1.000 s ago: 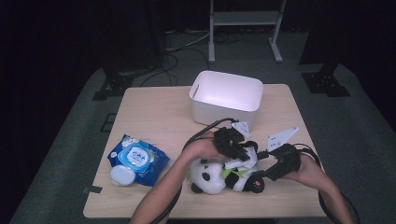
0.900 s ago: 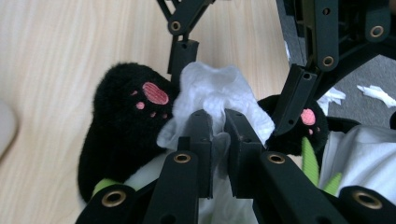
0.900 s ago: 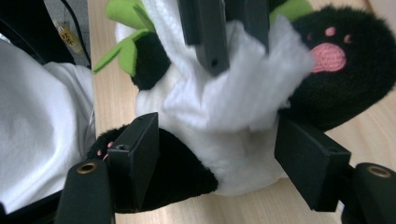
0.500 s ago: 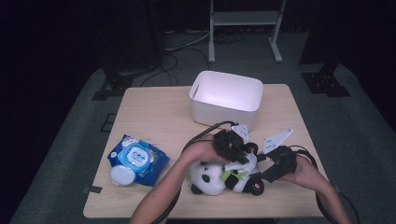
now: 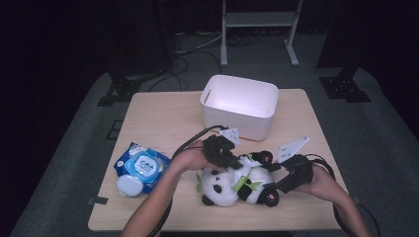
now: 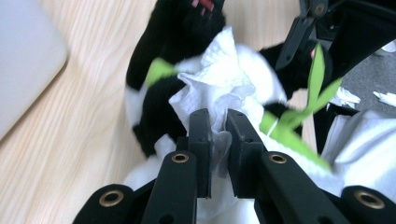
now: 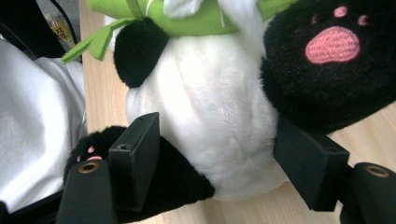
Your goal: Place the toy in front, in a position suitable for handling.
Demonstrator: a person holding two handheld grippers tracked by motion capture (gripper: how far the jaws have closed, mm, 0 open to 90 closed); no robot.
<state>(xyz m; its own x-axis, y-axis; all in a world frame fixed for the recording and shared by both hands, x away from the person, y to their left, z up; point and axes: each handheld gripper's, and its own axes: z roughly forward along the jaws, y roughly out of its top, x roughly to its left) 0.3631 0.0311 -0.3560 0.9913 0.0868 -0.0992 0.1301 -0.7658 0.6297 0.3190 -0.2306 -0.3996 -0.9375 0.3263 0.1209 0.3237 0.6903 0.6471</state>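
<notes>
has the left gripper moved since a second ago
Yes. The left gripper, pinching a white tissue, has slid a little right over the toy panda, farther from the blue wipes pack.

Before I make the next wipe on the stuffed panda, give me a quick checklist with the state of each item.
1. Wipe clamped in the left gripper: ok, the jaws pinch the crumpled white sheet.
2. Wipe touching the panda: ok, it lies bunched on the white belly.
3. Right gripper steadying the toy: ok, its jaws sit on either side of the lower body.
4. Panda resting on the table: ok, it lies near the front edge.
5. Wipes pack within reach: ok, at the left of the table.
6. White bin clear of the work: ok, behind the toy, apart from it.
</notes>
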